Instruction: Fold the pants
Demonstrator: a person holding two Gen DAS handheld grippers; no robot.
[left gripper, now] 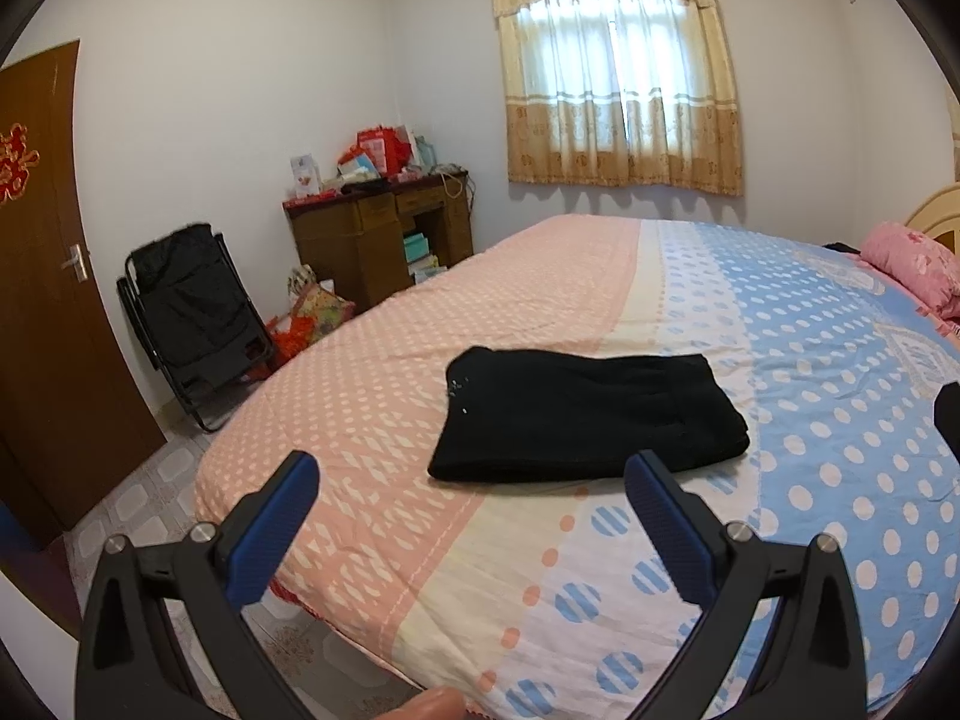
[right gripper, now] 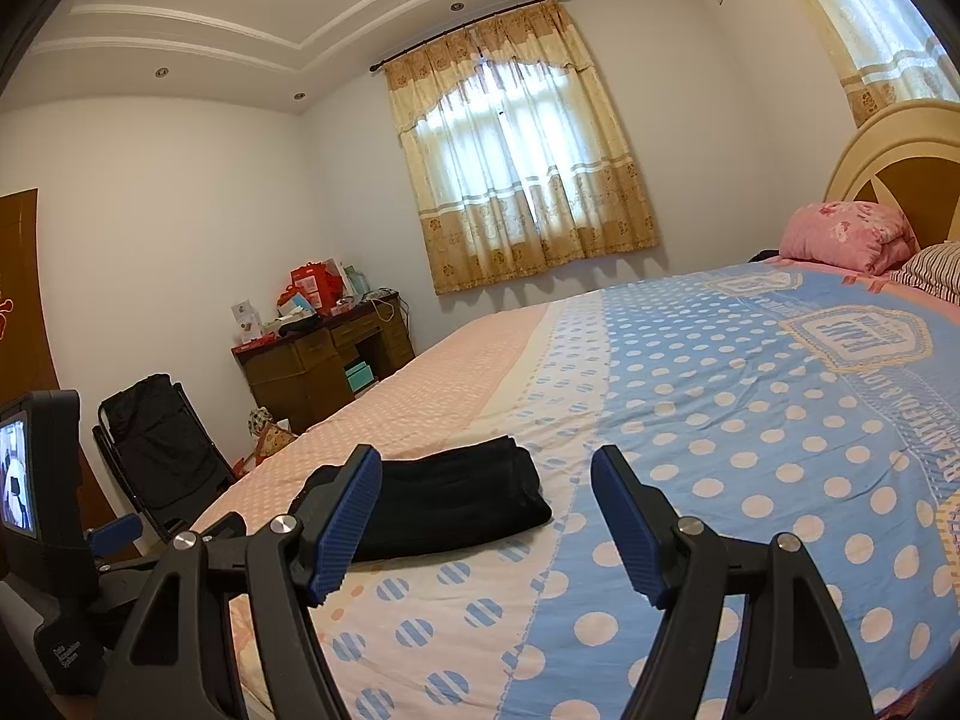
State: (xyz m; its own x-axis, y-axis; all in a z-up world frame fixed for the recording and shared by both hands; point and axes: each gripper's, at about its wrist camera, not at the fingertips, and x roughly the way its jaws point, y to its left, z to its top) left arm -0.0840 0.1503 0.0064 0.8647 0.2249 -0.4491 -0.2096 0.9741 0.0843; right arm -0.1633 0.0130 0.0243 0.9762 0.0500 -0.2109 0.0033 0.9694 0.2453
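Two claws hover over a wide bed [left gripper: 600,600] covered by a polka-dot quilt in pink, cream and blue bands. The left claw [left gripper: 471,504] has its blue ribbed pads spread wide apart and holds nothing. The right claw [right gripper: 486,516] is likewise spread apart and empty, held low near the bed's near edge.

The black soft-fabric pants [left gripper: 588,417] lie on the quilt as a compact, thick rectangle of several layers, straddling the pink and cream bands, just beyond the left claw's fingertips and apart from them. From the right wrist view the bundle sits ahead and to the left, partly hidden behind the left pad [right gripper: 348,519].

Judging by the tidy stacked shape, the folding looks essentially finished, with both claws clear of the cloth. If any move remains, it would call for only a light press to flatten the top layer or square an edge, without dragging the bundle.

A pink floral pillow [right gripper: 846,234] rests by the cream headboard [right gripper: 900,138].
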